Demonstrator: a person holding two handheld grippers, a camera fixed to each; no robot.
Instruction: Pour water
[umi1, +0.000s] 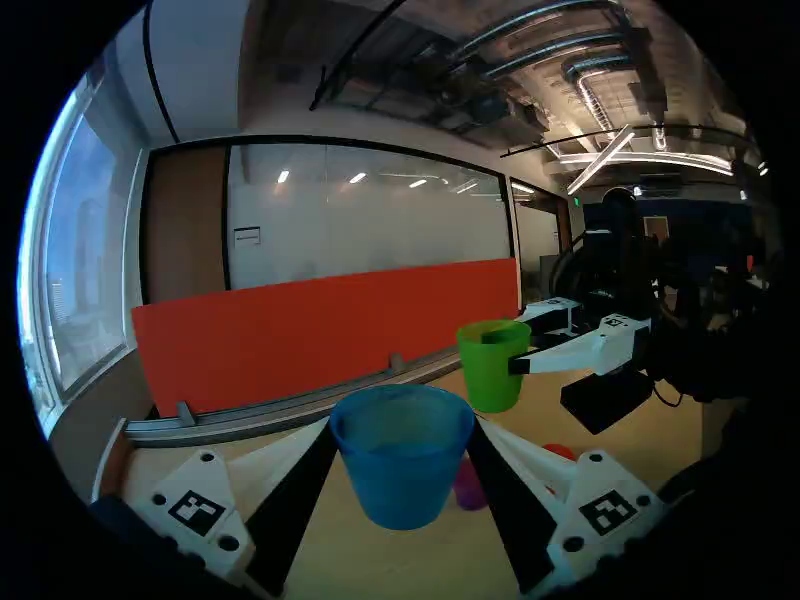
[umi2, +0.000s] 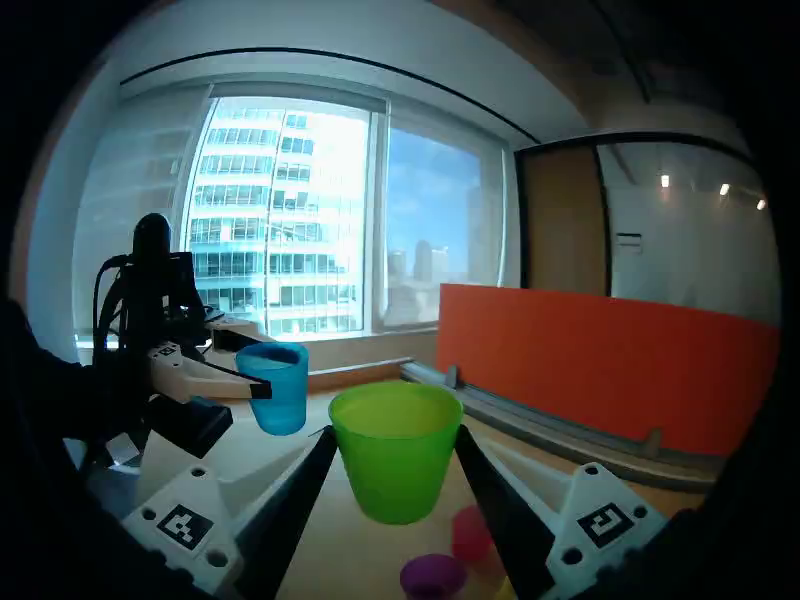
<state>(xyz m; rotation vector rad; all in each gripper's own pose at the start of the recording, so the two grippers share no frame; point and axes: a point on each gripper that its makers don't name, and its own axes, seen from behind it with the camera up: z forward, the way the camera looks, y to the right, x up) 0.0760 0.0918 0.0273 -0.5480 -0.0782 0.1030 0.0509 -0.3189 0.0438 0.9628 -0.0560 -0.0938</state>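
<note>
There are two tongs and four cups. The left tongs (umi1: 402, 440) are closed on the blue cup (umi1: 402, 455), one finger pressing on each side. In the same way the right tongs (umi2: 396, 440) grip the green cup (umi2: 396, 450). Both cups are held above the counter (umi2: 360, 560), near each other but apart. Each stands upright, with the mouth up and the long axis vertical. I cannot tell whether either cup holds water.

Under them, two smaller cups sit on the counter, just beside each other: one purple cup (umi2: 435, 577) and one red cup (umi2: 472, 530).

The counter is of light wood, and a grey rail (umi1: 290, 405) runs along its far edge. Behind the rail stands one orange partition (umi1: 330, 330), with a frosted glass wall (umi1: 370, 215) above it. The right gripper view shows a large window (umi2: 300, 220) with tall buildings and blue sky outside. In the left gripper view, pipes (umi1: 540, 45) and strip lights (umi1: 600, 160) run across the ceiling.
</note>
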